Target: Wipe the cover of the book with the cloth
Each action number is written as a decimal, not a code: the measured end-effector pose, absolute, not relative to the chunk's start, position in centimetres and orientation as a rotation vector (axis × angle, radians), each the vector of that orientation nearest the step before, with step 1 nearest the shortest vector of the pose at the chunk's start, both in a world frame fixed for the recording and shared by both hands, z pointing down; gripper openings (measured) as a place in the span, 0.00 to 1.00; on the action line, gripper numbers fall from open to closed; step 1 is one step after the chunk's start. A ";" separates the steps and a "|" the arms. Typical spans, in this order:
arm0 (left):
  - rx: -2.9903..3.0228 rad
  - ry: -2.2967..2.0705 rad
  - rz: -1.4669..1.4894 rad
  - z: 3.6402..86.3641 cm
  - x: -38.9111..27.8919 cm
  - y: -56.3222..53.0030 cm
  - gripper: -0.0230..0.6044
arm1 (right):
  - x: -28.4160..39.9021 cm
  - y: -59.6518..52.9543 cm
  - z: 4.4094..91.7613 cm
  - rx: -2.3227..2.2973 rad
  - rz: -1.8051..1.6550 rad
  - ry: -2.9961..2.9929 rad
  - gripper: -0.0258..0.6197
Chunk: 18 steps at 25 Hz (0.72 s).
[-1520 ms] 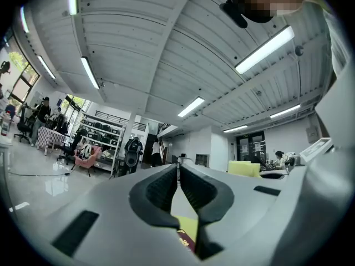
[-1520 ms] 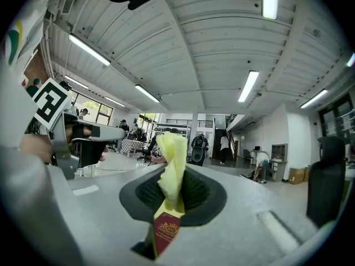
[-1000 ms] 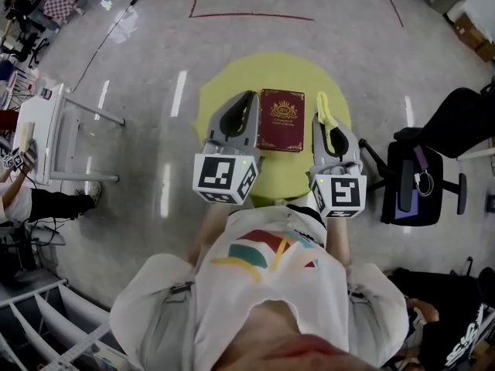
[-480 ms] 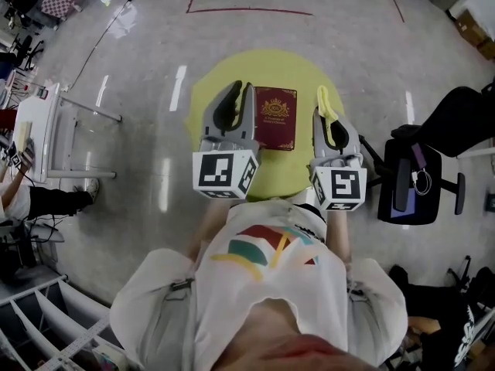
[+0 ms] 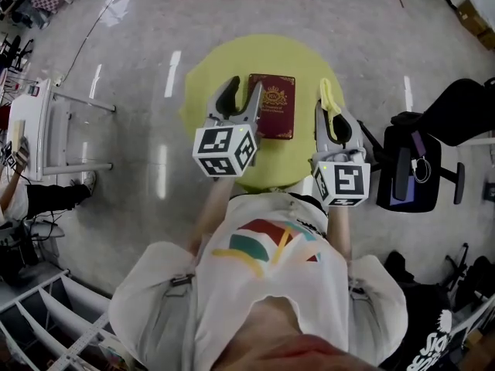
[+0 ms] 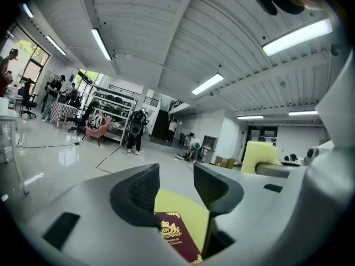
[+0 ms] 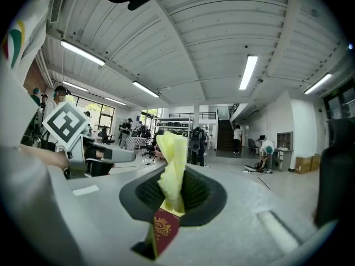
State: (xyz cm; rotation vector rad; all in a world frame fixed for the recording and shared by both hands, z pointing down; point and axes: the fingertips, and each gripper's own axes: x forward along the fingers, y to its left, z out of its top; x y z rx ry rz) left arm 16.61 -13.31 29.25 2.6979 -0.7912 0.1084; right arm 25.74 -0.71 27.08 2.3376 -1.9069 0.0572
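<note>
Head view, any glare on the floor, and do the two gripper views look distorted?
Head view: white glare streaks on the floor left of the yellow table. Left gripper view: fisheye curves the ceiling lights, corners black. Right gripper view: same curving, cloth sharp.

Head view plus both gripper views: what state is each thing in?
Book: closed, flat on the table, cover up.
Cloth: bunched, pinched upright.
Left gripper: open, jaws have just been opening, nothing between them.
Right gripper: shut on the cloth.
</note>
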 end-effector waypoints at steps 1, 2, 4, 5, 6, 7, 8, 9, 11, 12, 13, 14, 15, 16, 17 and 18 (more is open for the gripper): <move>2.688 -0.790 0.149 30.3 16.7 -13.4 0.32 | 25.7 -0.7 27.2 2.336 0.064 -1.903 0.09; 2.679 -0.789 0.183 31.3 16.7 -13.6 0.33 | 25.7 -0.8 27.3 2.335 0.069 -1.898 0.09; 2.659 -0.783 0.241 33.3 16.9 -13.8 0.33 | 25.6 -0.8 27.7 2.335 0.083 -1.887 0.09; 2.651 -0.779 0.271 34.3 16.9 -13.9 0.34 | 25.6 -0.9 27.8 2.335 0.090 -1.883 0.09; 2.642 -0.774 0.303 35.4 17.0 -14.1 0.36 | 25.5 -0.9 28.0 2.335 0.097 -1.879 0.09; 2.631 -0.768 0.335 36.5 17.0 -14.2 0.38 | 25.4 -1.0 28.2 2.334 0.103 -1.874 0.09; 2.617 -0.760 0.367 37.6 17.1 -14.2 0.40 | 25.4 -1.0 28.4 2.333 0.110 -1.869 0.09; 2.598 -0.754 0.404 38.9 17.1 -14.2 0.41 | 25.3 -0.9 28.6 2.332 0.119 -1.862 0.09; 2.559 -0.739 0.498 41.8 17.0 -14.0 0.42 | 25.2 -0.8 29.0 2.335 0.140 -1.848 0.09; 2.540 -0.729 0.549 43.3 17.0 -13.9 0.42 | 25.1 -0.7 29.2 2.337 0.150 -1.841 0.09; 2.520 -0.718 0.596 44.6 17.0 -13.7 0.42 | 25.2 -0.6 29.4 2.339 0.158 -1.834 0.09; 2.497 -0.706 0.634 45.9 17.0 -13.5 0.42 | 25.2 -0.5 29.5 2.340 0.163 -1.829 0.09; 2.471 -0.697 0.661 47.0 17.0 -13.3 0.42 | 25.3 -0.4 29.5 2.343 0.167 -1.822 0.09; 2.443 -0.690 0.679 48.0 17.0 -13.1 0.42 | 25.5 -0.2 29.5 2.350 0.173 -1.813 0.09; 2.415 -0.687 0.692 48.9 16.9 -12.8 0.42 | 25.6 0.0 29.6 2.358 0.180 -1.803 0.09; 2.390 -0.684 0.706 49.8 16.8 -12.7 0.42 | 25.7 0.1 29.6 2.366 0.186 -1.795 0.09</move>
